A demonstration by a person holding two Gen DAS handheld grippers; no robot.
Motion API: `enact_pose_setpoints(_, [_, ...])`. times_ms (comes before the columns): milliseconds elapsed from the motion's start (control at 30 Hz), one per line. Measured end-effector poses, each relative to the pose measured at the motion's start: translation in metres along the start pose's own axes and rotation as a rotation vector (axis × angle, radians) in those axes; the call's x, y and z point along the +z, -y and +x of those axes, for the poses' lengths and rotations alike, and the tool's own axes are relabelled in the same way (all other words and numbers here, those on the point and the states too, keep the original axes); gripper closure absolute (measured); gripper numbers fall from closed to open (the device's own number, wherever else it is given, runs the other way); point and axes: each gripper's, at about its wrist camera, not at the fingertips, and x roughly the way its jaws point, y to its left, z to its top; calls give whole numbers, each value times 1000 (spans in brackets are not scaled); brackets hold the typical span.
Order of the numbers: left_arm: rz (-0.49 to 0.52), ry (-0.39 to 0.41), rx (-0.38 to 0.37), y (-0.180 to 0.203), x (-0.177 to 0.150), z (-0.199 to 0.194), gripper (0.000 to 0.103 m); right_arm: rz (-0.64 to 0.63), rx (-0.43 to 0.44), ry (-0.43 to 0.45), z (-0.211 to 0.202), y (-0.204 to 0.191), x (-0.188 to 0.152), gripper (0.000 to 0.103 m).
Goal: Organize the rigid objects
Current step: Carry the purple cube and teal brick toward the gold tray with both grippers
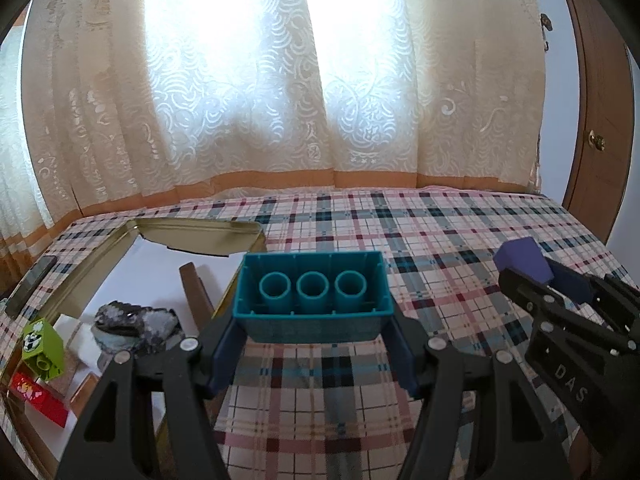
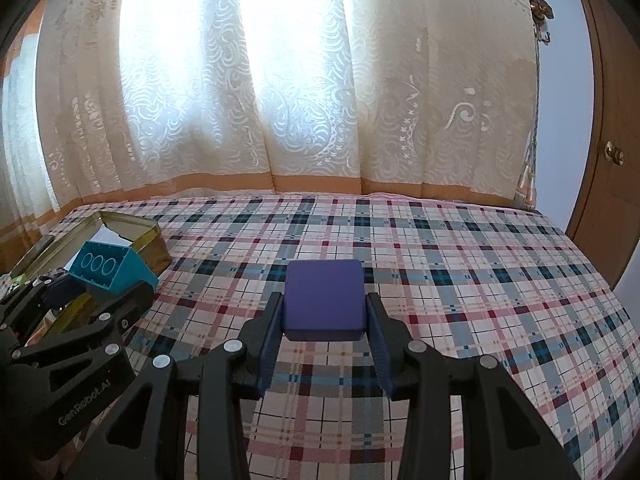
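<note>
My left gripper [image 1: 314,320] is shut on a teal building brick [image 1: 314,298], whose hollow underside with three tubes faces the camera. It hangs just right of a gold metal tin [image 1: 208,236]. My right gripper [image 2: 325,312] is shut on a purple block [image 2: 325,304], held above the plaid cloth. The right wrist view shows the left gripper [image 2: 104,280] with the teal brick [image 2: 108,268] at the far left by the tin [image 2: 148,236]. In the left wrist view the purple block [image 1: 524,260] sits at the right in the right gripper [image 1: 532,276].
Inside the tin lie a green brick [image 1: 42,346], a red brick [image 1: 38,398], a grey rock-like piece [image 1: 134,320], a brown wooden piece [image 1: 194,288] and white blocks [image 1: 82,334]. The plaid cloth [image 2: 440,280] spreads right. Curtains [image 2: 280,100] hang behind; a wooden door [image 2: 612,152] stands at right.
</note>
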Motion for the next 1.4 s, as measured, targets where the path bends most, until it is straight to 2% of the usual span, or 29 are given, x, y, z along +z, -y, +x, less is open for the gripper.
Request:
enact_pose_setpoints(667, [-8, 11, 8, -9, -9, -15, 39, -28, 23, 25, -12, -10, -3, 60])
enact_pose_setpoints(767, [-16, 11, 8, -12, -11, -16, 39, -20, 50, 14, -14, -13, -6, 60])
enact_pose_setpoints(1033, [-28, 11, 17, -19, -14, -20, 39, -71, 48, 84, -35, -30, -12, 60])
enact_pose_setpoints(1400, [-54, 43, 19, -34, -25, -41, 39, -63, 69, 86, -38, -34, -14, 60])
